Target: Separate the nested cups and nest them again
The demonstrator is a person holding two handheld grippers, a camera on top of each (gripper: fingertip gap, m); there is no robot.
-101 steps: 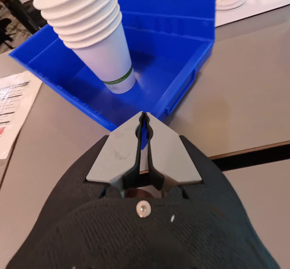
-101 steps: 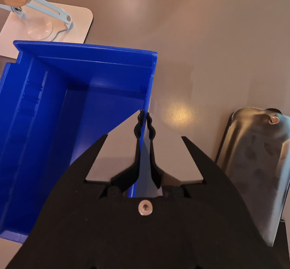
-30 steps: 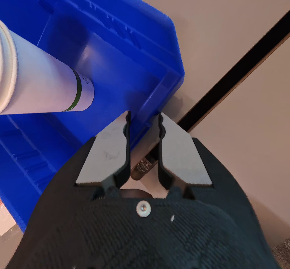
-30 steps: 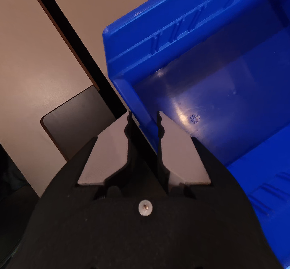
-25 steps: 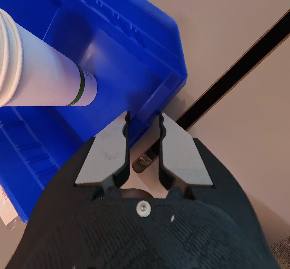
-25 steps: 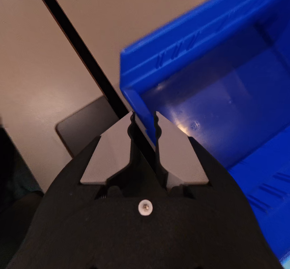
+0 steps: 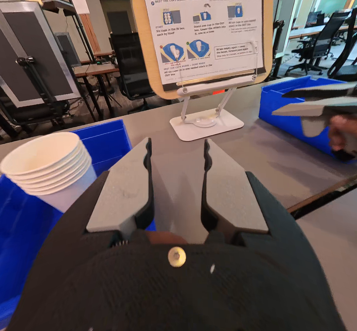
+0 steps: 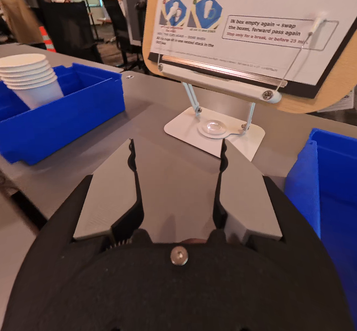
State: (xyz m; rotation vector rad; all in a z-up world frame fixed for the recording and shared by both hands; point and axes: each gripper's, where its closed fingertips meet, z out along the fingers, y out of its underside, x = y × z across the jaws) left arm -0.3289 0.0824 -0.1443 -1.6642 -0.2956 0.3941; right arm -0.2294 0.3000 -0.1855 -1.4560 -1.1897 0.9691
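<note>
A stack of several nested white paper cups [image 7: 48, 169] stands upright in a blue bin [image 7: 104, 144] at the left; it also shows in the right wrist view [image 8: 31, 78], inside the same bin [image 8: 58, 117]. My left gripper [image 7: 176, 144] is open and empty, held above the grey table just right of that bin. My right gripper [image 8: 176, 142] is open and empty over the table between the two bins; it also shows in the left wrist view [image 7: 316, 101]. A second blue bin [image 8: 332, 186] stands at the right, and its inside is mostly hidden.
A white stand [image 7: 206, 124] holding an instruction sheet on a wooden board [image 7: 202, 28] stands at the table's back middle, also in the right wrist view [image 8: 214, 130]. A dark seam [image 7: 318, 198] splits the table near me. Office chairs and desks stand beyond.
Both grippers let go of the bin walls, opened wider and lifted to look level across the table. The two bins now stand apart, one at each side.
</note>
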